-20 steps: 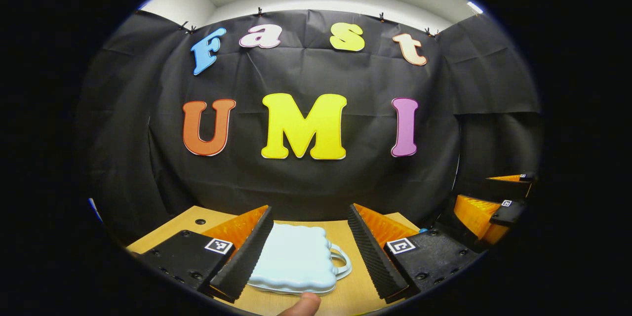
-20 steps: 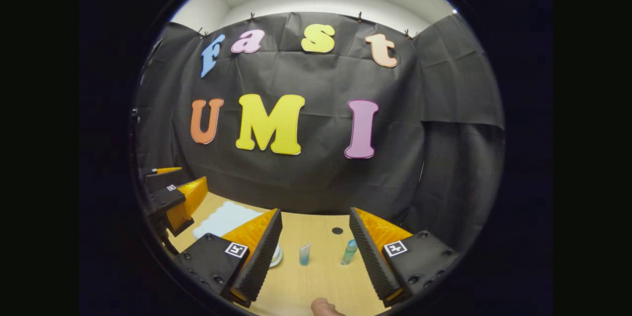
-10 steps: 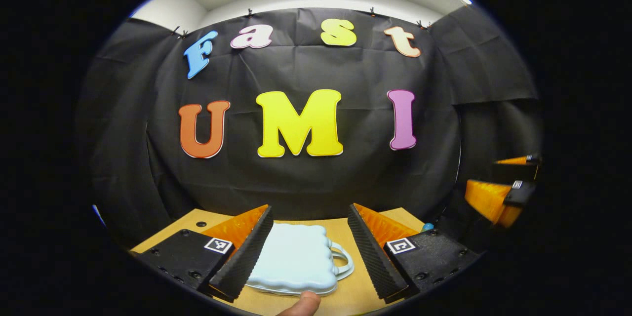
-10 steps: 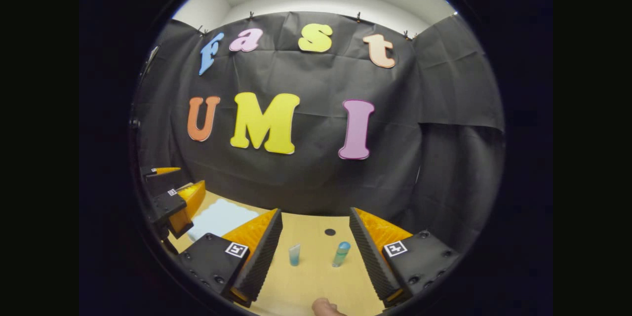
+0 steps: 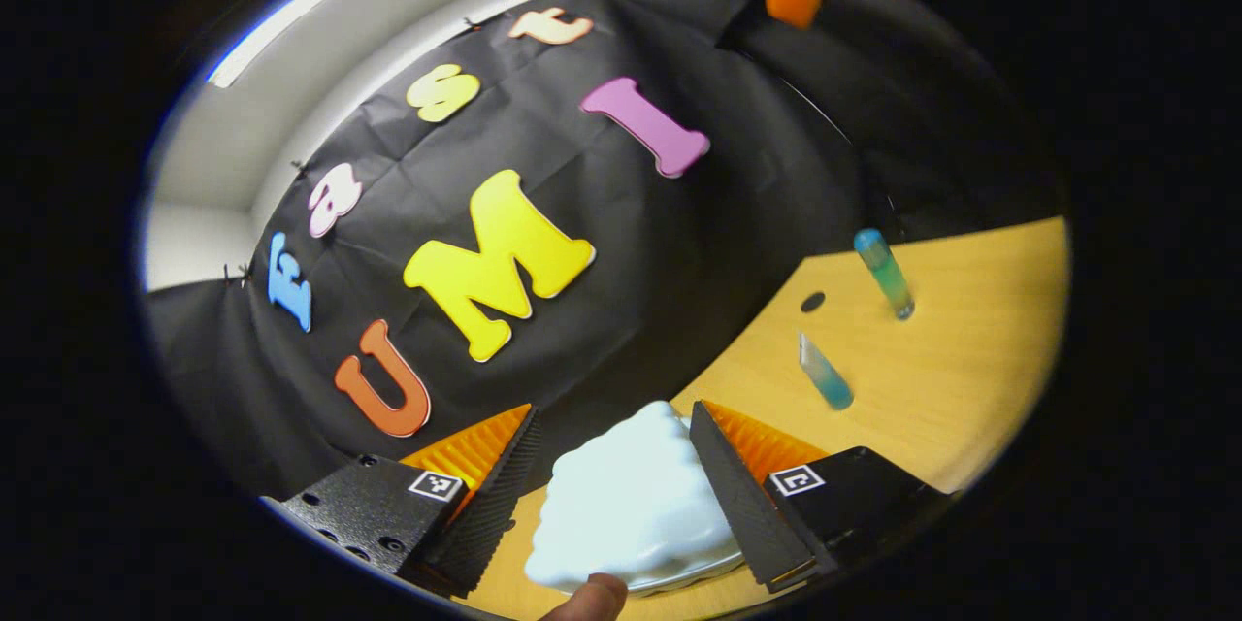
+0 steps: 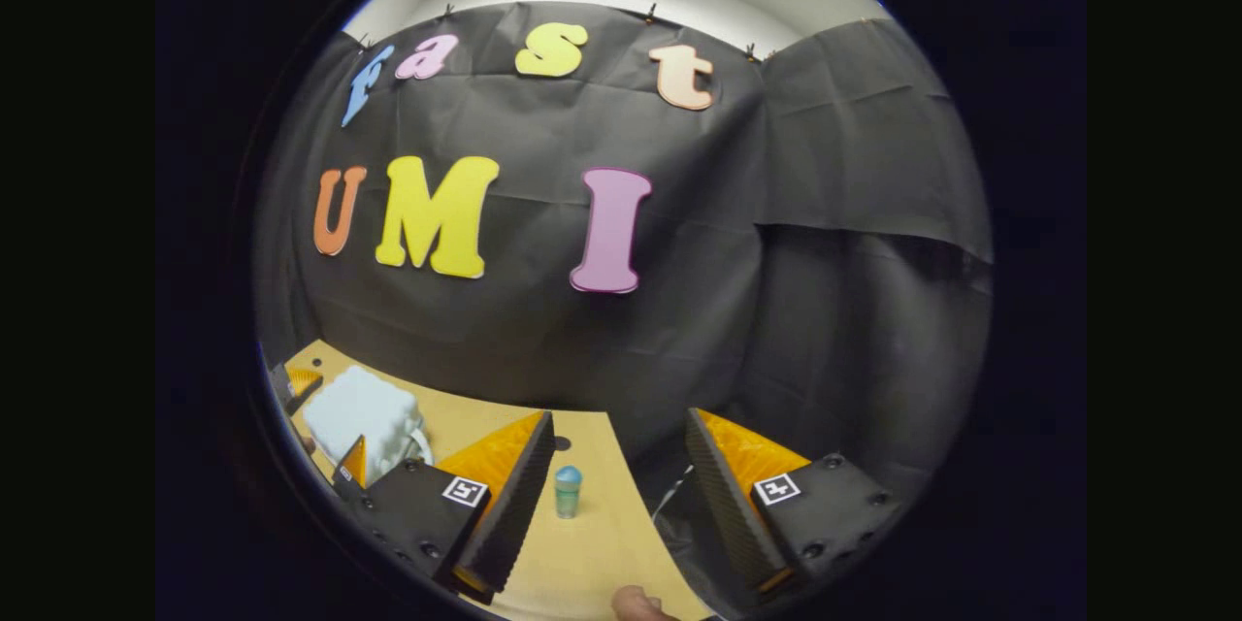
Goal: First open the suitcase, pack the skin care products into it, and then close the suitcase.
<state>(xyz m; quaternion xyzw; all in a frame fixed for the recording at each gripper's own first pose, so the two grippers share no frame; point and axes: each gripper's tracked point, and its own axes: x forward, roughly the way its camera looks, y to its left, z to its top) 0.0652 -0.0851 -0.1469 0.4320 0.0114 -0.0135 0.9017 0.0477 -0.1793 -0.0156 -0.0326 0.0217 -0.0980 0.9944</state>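
The wooden tabletop (image 5: 951, 378) runs tilted across the left gripper view, its near edge cut off, and in the right gripper view a narrow strip of it (image 6: 582, 543) ends at the black cloth wall. The pale blue suitcase (image 5: 631, 509) sits low in the left gripper view between the fingers of the left tool (image 5: 613, 495), which stands spread wide; the right finger seems to lie against the case's side, but whether it truly touches is hard to make out, and the case's near rim is partly hidden by a fingertip (image 5: 592, 597) at the bottom edge. In the right gripper view the suitcase (image 6: 364, 412) appears far left with the other tool's fingers about it, much of it cut off there. The right tool (image 6: 619, 495) is likewise spread, holding nothing, and a small bottle with a blue cap (image 6: 568, 490) stands upright on the tabletop just beside its left finger. In the left gripper view that capped bottle (image 5: 883, 272) and a smaller clear blue tube (image 5: 825, 374) stand well apart from the suitcase, near a dark hole (image 5: 813, 302) in the tabletop.
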